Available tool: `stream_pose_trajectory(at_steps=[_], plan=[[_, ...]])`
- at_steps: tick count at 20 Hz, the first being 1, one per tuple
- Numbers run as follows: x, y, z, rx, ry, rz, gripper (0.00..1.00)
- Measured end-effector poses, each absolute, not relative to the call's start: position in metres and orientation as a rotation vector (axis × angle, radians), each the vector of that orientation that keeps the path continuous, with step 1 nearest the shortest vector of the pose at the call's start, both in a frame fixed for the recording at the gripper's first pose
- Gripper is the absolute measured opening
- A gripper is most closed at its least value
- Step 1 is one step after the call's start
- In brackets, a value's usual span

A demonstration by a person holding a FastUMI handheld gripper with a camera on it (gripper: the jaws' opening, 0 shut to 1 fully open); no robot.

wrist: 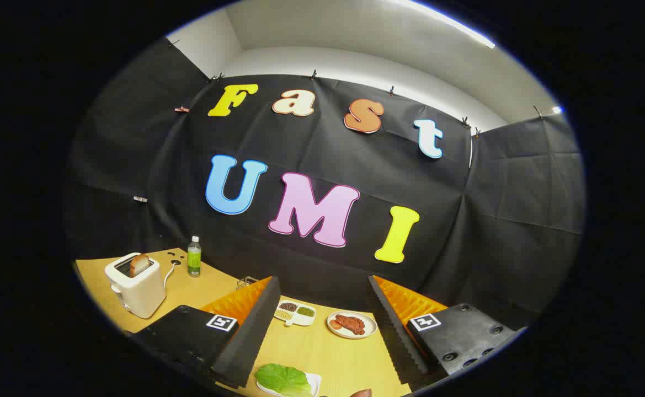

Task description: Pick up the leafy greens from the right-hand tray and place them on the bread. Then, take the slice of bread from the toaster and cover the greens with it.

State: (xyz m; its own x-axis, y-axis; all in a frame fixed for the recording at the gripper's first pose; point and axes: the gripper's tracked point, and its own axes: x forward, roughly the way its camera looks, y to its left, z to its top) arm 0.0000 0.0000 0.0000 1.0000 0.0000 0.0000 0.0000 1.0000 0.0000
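Note:
A green leaf point(282, 379) lies on a small white tray point(314, 380), low between my fingers and nearer the left one. My gripper point(322, 279) is open wide above the wooden table point(328, 353), with nothing between its fingers. A white toaster point(136, 286) stands far off to the left, beyond the left finger, and a browned slice of bread point(139, 264) sticks up out of its slot. Right of the leaf tray, the edge of a brown rounded thing point(362, 393) peeks in; I cannot tell what it is.
A white plate with a piece of meat point(352, 324) and a small divided dish of beans point(294, 312) sit ahead between the fingers. A green-labelled bottle point(194, 256) stands right of the toaster, whose cord trails on the table. Black cloth walls the booth behind.

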Motion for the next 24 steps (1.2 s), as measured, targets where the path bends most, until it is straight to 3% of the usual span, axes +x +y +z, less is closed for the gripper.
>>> stream_pose_trajectory(at_steps=[24], plan=[[-0.013, -0.004, -0.012, 0.026, 0.061, -0.003, 0.97]])
